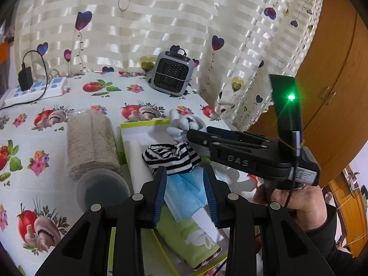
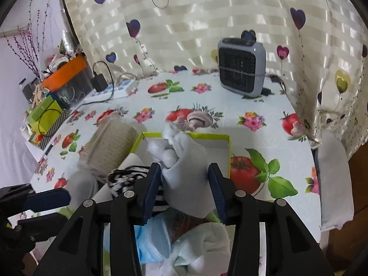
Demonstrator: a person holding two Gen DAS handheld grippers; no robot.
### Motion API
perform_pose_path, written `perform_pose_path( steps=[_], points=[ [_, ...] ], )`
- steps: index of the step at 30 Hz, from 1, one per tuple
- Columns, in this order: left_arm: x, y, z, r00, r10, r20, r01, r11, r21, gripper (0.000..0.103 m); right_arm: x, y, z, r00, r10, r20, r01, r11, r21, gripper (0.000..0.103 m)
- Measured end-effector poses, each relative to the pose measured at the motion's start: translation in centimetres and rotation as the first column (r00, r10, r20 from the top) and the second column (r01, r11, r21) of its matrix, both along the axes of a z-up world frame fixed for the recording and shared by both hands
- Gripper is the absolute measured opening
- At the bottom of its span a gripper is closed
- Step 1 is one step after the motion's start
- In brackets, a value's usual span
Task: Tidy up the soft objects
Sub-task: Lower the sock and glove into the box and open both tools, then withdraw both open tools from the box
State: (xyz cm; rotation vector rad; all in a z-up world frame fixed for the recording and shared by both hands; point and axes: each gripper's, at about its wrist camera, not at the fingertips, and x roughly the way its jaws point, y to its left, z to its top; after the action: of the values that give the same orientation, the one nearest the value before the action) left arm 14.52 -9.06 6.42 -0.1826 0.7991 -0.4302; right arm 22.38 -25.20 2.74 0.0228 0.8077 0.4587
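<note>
I'm lowering the white glove [image 2: 184,161] into the green-rimmed box [image 2: 226,154], toward its 12 o'clock end. The right gripper [image 2: 184,188] is standing wide, the left pad brushing the glove and the right pad clear (so it's basically let go). I'd drop it flat, not on the striped sock [image 1: 171,158] at 9 o'clock. The left gripper [image 1: 184,191] is hanging half open over the blue face mask [image 1: 186,191], gripping nothing. The mesh roll [image 1: 90,142] is crowding the box's left wall, with the little heater [image 1: 171,72] well behind.
</note>
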Motion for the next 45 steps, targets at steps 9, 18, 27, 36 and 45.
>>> perform_pose_path(
  steps=[9,18,27,36,45],
  points=[
    [-0.4,0.6,0.3,1.0,0.014,0.001,-0.014,1.0,0.005,0.032,-2.1,-0.5,1.2,0.999,0.006,0.041,-0.007,0.999,0.043,0.045],
    [-1.4,0.8,0.4,0.999,0.043,0.003,-0.043,0.998,0.04,0.032,-6.6,-0.9,2.9,0.996,-0.001,0.087,-0.004,0.998,0.061,0.044],
    [-3.9,1.0,0.9,0.996,0.087,0.037,-0.09,0.992,0.088,0.032,-10.9,-0.1,3.4,0.994,0.027,0.11,-0.033,0.998,0.049,0.044],
    [-6.5,2.1,0.7,0.989,0.138,0.058,-0.144,0.983,0.117,0.032,-14.2,0.7,2.3,0.994,0.053,0.093,-0.06,0.995,0.077,0.044],
    [-8.8,3.3,0.1,0.984,0.166,0.063,-0.173,0.976,0.129,0.032,-16.4,2.7,1.6,0.991,0.113,0.071,-0.119,0.99,0.082,0.044]
  ],
)
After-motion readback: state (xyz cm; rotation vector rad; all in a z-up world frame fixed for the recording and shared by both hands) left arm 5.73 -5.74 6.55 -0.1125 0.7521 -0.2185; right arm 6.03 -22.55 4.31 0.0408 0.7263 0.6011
